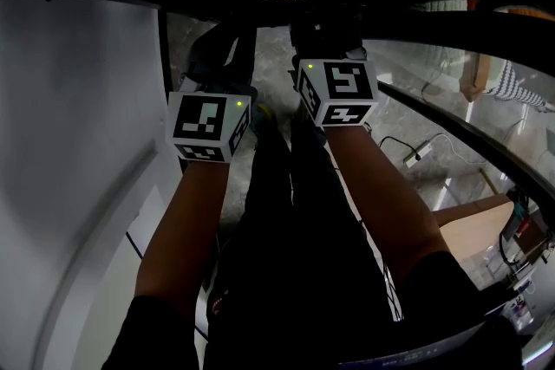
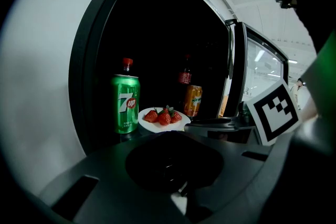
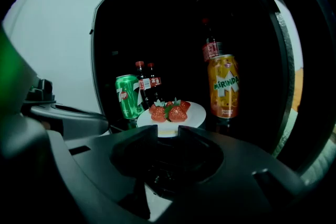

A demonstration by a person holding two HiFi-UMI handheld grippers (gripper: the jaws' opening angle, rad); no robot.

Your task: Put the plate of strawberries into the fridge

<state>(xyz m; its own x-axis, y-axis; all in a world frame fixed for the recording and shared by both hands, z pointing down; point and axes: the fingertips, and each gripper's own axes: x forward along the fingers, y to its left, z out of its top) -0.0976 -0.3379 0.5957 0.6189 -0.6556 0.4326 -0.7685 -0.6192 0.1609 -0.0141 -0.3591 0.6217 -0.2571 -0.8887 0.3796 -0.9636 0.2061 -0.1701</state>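
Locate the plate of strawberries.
The plate of strawberries is inside the fridge, centre of the right gripper view, green can to its left, orange can to its right.

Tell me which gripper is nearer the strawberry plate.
Right. The right gripper is at the near rim of the plate; the left gripper hangs back, left of it.

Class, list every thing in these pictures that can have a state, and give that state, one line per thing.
Fridge door: open.
White round plate of strawberries: level, on the fridge shelf.
Green 7up can: upright.
Orange Mirinda can: upright.
Dark red-capped bottle: upright, capped.
Right gripper: shut on the plate's near rim.
Left gripper: shut, empty.
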